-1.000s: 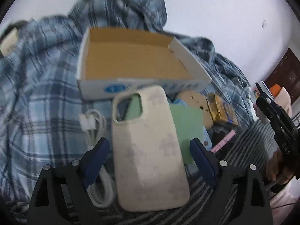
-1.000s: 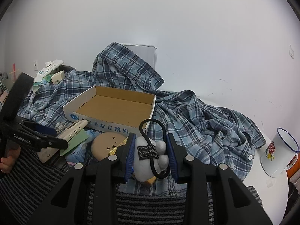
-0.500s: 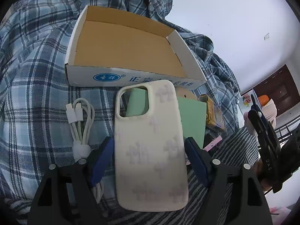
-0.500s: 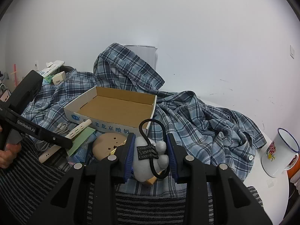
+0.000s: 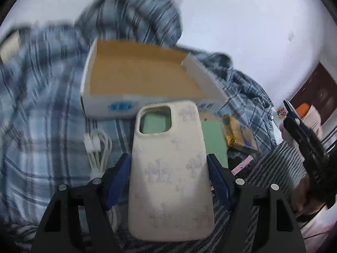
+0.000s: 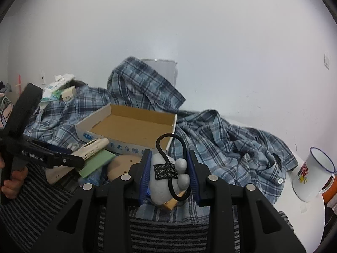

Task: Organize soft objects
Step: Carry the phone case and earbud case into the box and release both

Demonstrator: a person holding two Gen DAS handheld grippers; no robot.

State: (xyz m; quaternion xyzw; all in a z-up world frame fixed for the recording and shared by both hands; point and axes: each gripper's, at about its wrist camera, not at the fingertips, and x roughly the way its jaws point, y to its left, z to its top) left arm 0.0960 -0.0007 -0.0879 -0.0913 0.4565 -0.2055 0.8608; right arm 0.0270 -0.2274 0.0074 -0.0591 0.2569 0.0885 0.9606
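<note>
Two views are given, and each shows what the other hides. From the left wrist, a cream phone case (image 5: 170,168) is seen flat-on between the blue pads (image 5: 118,181) of the left tool (image 5: 168,177); its jaws are closing, and both pads appear to meet the case's edges, though blur leaves the contact uncertain. A mint-green case (image 5: 213,139) lies under it, a coiled white cable (image 5: 99,147) beside it and a gold packet (image 5: 233,132) to the right. From the right wrist, the same cream case is seen edge-on, lifted off the pile. Only this view shows the right tool (image 6: 169,175) clamped on a grey plush toy (image 6: 162,181) with a black loop (image 6: 174,164).

An open cardboard box (image 6: 130,124) rests on a crumpled blue plaid shirt (image 6: 227,147), which covers most of the white table (image 6: 301,217). A striped grey cloth (image 6: 42,202) lies nearest the cameras. White walls close the room, and a dark door (image 5: 313,90) is seen at the left view's far right.

An enamel mug (image 6: 311,175) stands at the table's right edge, a round tan object (image 6: 120,166) beside the box, and small cartons (image 6: 61,86) at the far left.
</note>
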